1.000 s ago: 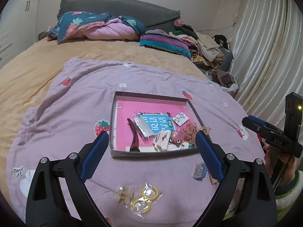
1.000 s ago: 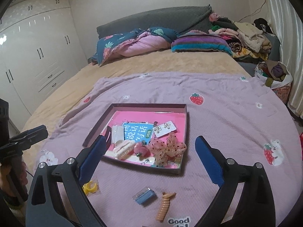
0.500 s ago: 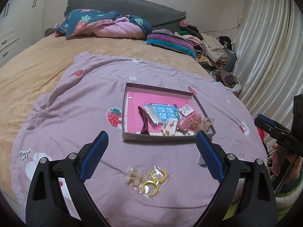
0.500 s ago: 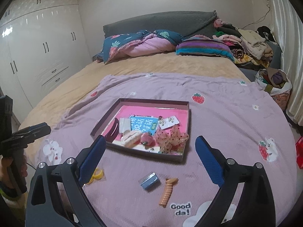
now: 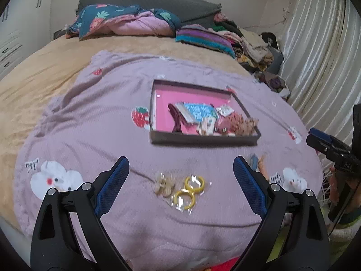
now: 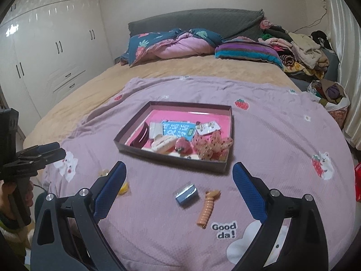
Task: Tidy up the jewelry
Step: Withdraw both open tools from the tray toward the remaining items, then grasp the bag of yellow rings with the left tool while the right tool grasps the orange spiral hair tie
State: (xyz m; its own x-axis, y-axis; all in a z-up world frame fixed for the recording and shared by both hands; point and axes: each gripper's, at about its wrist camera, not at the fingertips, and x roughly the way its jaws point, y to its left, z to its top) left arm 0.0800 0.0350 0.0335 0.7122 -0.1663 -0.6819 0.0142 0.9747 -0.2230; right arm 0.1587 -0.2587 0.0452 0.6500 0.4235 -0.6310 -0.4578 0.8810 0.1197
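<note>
- While both claws hang over the lilac blanket on the bed, the shallow box with its pink floor lies ahead of them as the landmark.
- Inside the box sit a blue card, a dark red clip, a cream clip, a strawberry piece and a spotted bow.
- Left claw: released, jaws spread wide, grasping nothing, on the near side of the box.
- Between its fingers, nearer than the box, lie a packet of 2 yellow hoops and, touching it, a beige flower clip.
- Right claw: released too, jaws wide apart, empty, also nearer than the box.
- Between its fingers, just short of the box's near wall, rest a small blue packet and beside it an orange spiral hair tie.
</note>
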